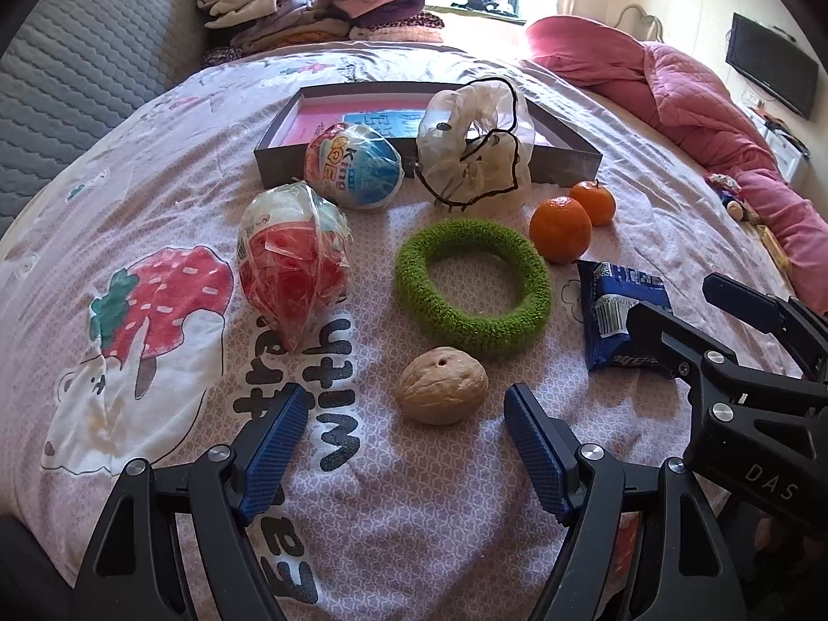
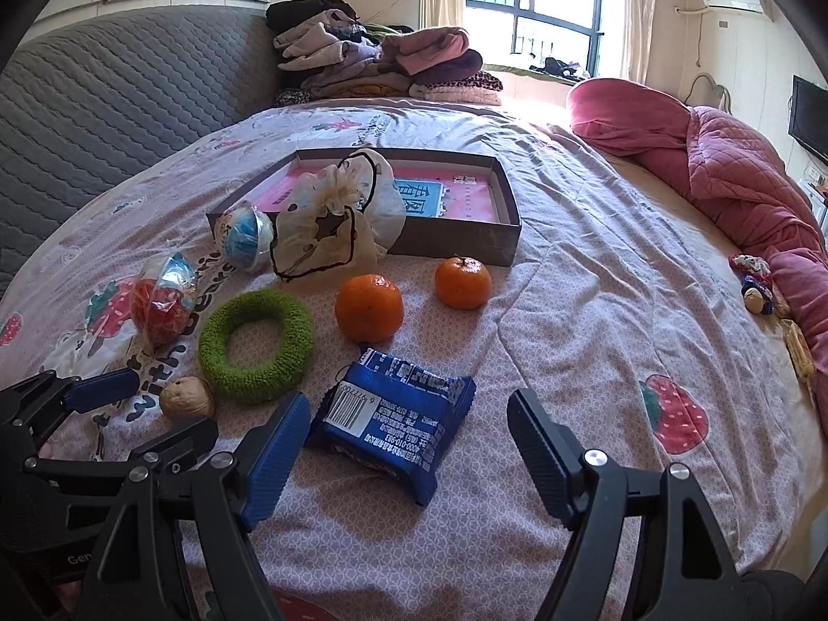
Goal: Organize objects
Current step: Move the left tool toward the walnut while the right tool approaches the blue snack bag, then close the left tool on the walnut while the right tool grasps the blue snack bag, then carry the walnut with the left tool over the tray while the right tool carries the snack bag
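On the bed sheet lie a walnut (image 1: 443,385) (image 2: 187,397), a green knitted ring (image 1: 472,287) (image 2: 256,345), two oranges (image 1: 560,228) (image 2: 368,307), a blue snack packet (image 1: 616,321) (image 2: 396,422), a red wrapped egg toy (image 1: 292,264) (image 2: 158,300), a blue egg toy (image 1: 354,165) (image 2: 246,238) and a white mesh pouch (image 1: 473,145) (image 2: 331,222). A shallow grey box (image 1: 564,160) (image 2: 455,243) stands behind them. My left gripper (image 1: 406,414) is open, its fingers flanking the walnut from the near side. My right gripper (image 2: 409,422) is open around the snack packet.
A pink quilt (image 2: 724,155) is heaped along the right side of the bed. Folded clothes (image 2: 378,62) are stacked at the head by a grey padded headboard (image 2: 103,88). Small toys (image 2: 758,292) lie near the quilt. Bare sheet stretches right of the box.
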A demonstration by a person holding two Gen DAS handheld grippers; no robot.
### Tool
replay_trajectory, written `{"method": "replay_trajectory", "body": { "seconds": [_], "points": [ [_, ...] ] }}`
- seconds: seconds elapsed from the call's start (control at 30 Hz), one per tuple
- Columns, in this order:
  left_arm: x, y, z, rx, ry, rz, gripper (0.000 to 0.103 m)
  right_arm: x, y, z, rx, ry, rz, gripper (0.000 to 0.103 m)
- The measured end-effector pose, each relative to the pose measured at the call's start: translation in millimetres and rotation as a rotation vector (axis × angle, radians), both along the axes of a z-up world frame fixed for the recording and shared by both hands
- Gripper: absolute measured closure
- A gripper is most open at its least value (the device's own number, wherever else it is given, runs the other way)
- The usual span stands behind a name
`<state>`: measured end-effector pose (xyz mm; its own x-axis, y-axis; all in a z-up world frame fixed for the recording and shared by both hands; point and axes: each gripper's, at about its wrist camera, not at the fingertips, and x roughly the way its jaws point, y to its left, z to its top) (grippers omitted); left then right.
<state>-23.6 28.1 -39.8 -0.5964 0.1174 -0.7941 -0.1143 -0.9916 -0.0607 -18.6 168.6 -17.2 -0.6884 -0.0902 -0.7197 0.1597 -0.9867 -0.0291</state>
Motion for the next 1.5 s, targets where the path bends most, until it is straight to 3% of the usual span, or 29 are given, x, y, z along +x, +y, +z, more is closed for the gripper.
{"method": "replay_trajectory", "body": {
  "seconds": [0.4, 0.67, 0.77, 1.0, 1.5],
  "points": [
    [-11, -1, -9, 0.000, -0.001, 0.033, 0.024, -25, 1, -19, -0.052, -0.123, -0.045, 0.025],
    [-14, -4, -11, 0.005, 0.001, 0.038, 0.025, -32, 4, -24, -0.078, -0.150, -0.035, 0.030],
    [-13, -3, -10, 0.006, 0.001, 0.032, 0.032, -31, 3, -24, -0.085, -0.149, -0.013, 0.037],
    [-11, 2, -7, 0.026, 0.007, -0.015, 0.065, -28, -1, -22, -0.064, -0.135, 0.019, 0.042],
    [-2, -2, 3, 0.026, 0.047, -0.029, 0.067, -18, 9, -11, -0.061, -0.072, 0.045, 0.046]
  ]
}}
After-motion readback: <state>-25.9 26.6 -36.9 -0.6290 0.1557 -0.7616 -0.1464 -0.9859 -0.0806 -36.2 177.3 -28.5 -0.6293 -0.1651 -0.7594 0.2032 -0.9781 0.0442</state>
